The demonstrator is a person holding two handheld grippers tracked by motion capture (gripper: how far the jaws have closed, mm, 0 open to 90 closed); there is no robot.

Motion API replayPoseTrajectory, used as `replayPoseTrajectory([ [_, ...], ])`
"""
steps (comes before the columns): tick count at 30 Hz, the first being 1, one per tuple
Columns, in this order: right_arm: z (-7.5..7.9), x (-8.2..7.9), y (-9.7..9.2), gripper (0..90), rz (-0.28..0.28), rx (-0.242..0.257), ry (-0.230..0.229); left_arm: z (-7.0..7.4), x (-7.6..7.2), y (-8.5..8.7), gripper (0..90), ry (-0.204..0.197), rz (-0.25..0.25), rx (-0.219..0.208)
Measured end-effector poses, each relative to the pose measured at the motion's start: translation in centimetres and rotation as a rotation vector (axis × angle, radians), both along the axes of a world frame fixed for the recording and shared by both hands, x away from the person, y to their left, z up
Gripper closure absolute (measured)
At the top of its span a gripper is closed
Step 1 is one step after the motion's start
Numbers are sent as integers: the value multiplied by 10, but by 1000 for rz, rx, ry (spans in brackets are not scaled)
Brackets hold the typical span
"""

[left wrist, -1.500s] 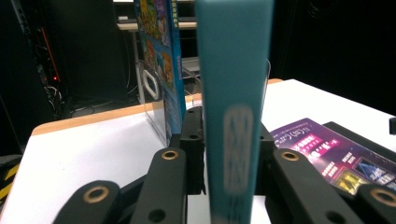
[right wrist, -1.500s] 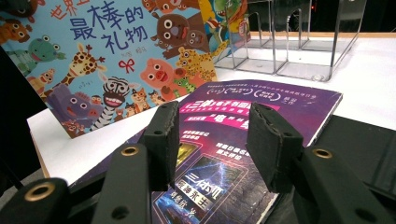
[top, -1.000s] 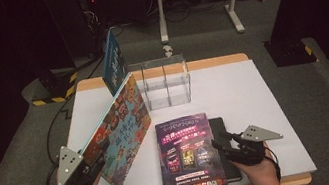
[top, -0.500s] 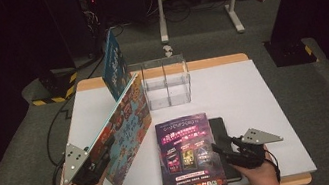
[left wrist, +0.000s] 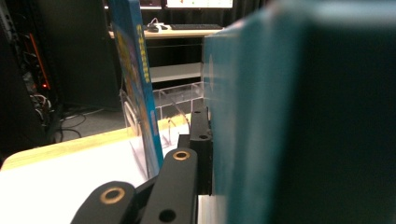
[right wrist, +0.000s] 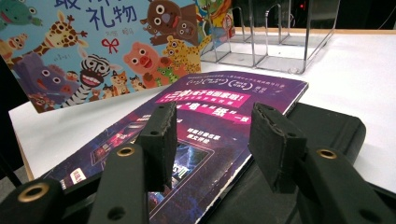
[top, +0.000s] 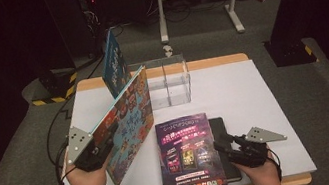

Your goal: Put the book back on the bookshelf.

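Note:
A picture book (top: 127, 124) with cartoon animals on its cover stands tilted on its lower edge at the table's left. My left gripper (top: 104, 144) is shut on its near edge. In the left gripper view the teal book edge (left wrist: 303, 116) is pressed against the black jaw. My right gripper (top: 224, 144) hovers open at the front right, its fingertips apart (right wrist: 210, 140) just above a purple magazine (right wrist: 210, 107) that lies partly over a black book (right wrist: 327, 126). The purple magazine (top: 188, 154) lies flat near the front edge.
A clear acrylic rack (top: 168, 81) stands at the back middle of the white table top (top: 254, 92). A blue book (top: 114, 65) stands upright at the rack's left end, also seen as the blue book (left wrist: 135, 84) ahead of my left gripper. Cables hang off the table's left side.
My left gripper has risen and moved toward the rack, tipping the picture book more upright. The right gripper has stayed put above the magazine.

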State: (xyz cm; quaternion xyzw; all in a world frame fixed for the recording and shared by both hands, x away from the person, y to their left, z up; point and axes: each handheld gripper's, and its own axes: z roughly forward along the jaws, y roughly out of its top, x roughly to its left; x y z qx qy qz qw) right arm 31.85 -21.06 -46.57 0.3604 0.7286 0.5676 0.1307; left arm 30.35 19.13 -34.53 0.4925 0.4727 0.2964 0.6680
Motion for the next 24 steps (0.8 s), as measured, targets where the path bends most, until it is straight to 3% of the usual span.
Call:
replayPoseTrajectory([
  [3, 0, 0, -1, 513, 0, 2, 1, 3, 1, -1, 812, -4, 8, 7],
  [10, 2, 0, -2, 518, 1, 9, -5, 16, 9, 1, 813, -29, 69, -25],
  [12, 3, 0, -2, 519, 1, 11, -4, 17, 12, -1, 813, -36, 93, -10],
  [15, 3, 0, -2, 519, 4, 14, -5, 18, 20, -3, 812, -40, 125, 8],
  [24, 4, -2, -2, 522, 9, 15, -10, 19, 53, -21, 812, -54, 176, 9],
])
